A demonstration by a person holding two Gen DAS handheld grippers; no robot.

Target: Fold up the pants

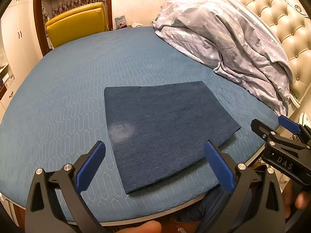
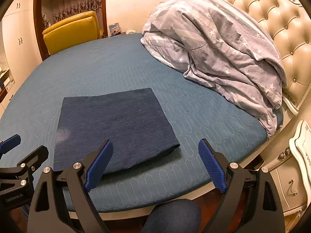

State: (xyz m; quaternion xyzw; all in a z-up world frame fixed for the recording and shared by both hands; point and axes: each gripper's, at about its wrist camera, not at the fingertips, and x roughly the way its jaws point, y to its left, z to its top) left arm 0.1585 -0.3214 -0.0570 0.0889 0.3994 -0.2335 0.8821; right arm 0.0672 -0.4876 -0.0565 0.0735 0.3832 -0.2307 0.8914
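The dark blue pants (image 1: pixel 165 128) lie folded into a flat rectangle on the blue quilted bed (image 1: pixel 77 81), near its front edge. They also show in the right wrist view (image 2: pixel 114 128). My left gripper (image 1: pixel 155 165) is open and empty, held just above the near edge of the pants. My right gripper (image 2: pixel 155 167) is open and empty, above the bed's front edge, at the pants' right near corner. The right gripper also shows at the right of the left wrist view (image 1: pixel 279 134). The left gripper shows at the left edge of the right wrist view (image 2: pixel 17 155).
A crumpled grey star-print duvet (image 2: pixel 217 48) lies at the back right against the tufted cream headboard (image 2: pixel 281 23). A yellow chair (image 2: pixel 72 33) stands beyond the bed's far left. A white nightstand (image 2: pixel 299 155) stands at the right.
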